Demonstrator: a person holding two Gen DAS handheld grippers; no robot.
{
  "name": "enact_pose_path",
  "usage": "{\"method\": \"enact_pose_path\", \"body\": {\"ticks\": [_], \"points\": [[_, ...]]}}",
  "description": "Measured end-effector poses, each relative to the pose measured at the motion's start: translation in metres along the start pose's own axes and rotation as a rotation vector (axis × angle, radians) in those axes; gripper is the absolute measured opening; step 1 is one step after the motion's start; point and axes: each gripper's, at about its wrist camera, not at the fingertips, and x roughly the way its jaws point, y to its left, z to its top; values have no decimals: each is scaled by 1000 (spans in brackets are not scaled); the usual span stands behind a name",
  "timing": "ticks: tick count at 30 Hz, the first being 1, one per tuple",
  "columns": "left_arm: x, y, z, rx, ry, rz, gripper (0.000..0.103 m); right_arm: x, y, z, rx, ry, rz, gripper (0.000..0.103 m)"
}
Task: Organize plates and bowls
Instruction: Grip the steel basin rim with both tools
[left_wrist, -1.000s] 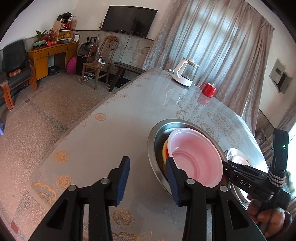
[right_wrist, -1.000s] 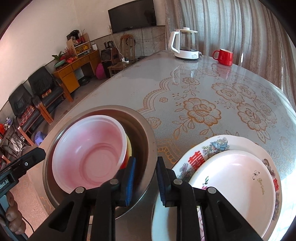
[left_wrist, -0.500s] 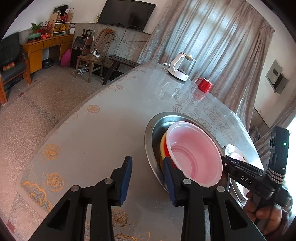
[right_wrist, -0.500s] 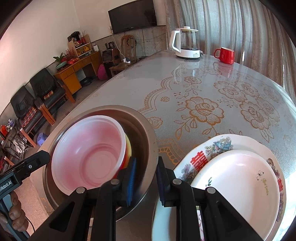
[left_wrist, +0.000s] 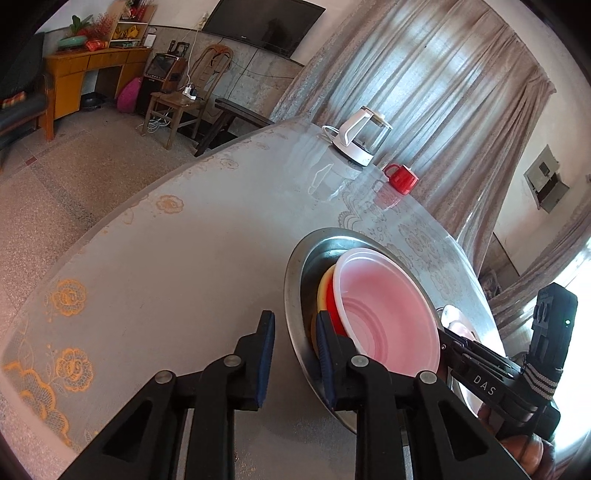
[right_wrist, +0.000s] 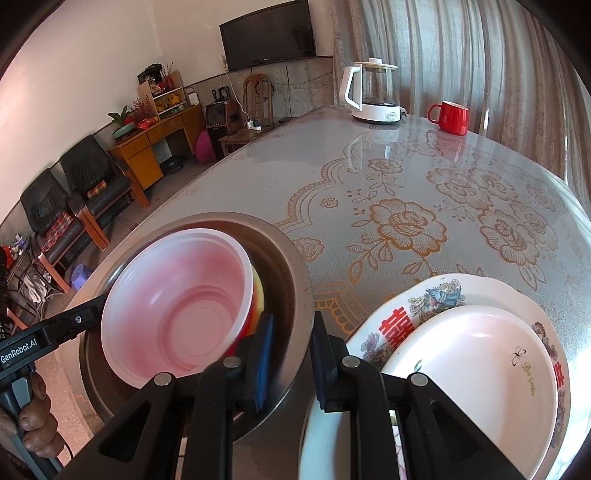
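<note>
My left tool (left_wrist: 293, 354) is closing over the near rim of the steel basin (left_wrist: 295, 295), one pad outside, one inside; a second ago it stood wider and short of the rim. My right tool (right_wrist: 291, 354) holds narrow, clamped on the basin's rim at 3 o'clock, unmoved. Inside, the pink bowl (right_wrist: 177, 306) nests on red and yellow ones. Plates (right_wrist: 480, 369) sit stacked on the counter (right_wrist: 369, 177) just beside. With both sides gripped, I judge a two-handed lift comes next.

Black fingers (left_wrist: 343, 373) with blue pads (right_wrist: 264, 356), silver screws, white lettering.
</note>
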Motion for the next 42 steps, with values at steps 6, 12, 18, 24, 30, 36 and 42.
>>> {"method": "enact_pose_path", "body": {"ticks": [6,12,18,24,30,36,42], "points": [[-7,-3,-7,24,-14,-22,15,0,-1,0,5,-5,4,18],[-9,-3,-8,27,-13,-23,16,0,-2,0,21,7,30,17],[-9,-12,-8,64,-19,46,16,2,1,0,15,15,26,17],[-15,-10,-13,71,-20,63,16,-2,0,-4,42,7,48,16],[-25,-15,-16,98,-40,71,17,-6,-1,-7,63,11,67,15],[-33,-21,-16,123,-58,63,17,-11,-6,-10,96,3,82,15],[-40,-25,-17,129,-66,57,17,-17,-9,-12,122,-7,93,16]]}}
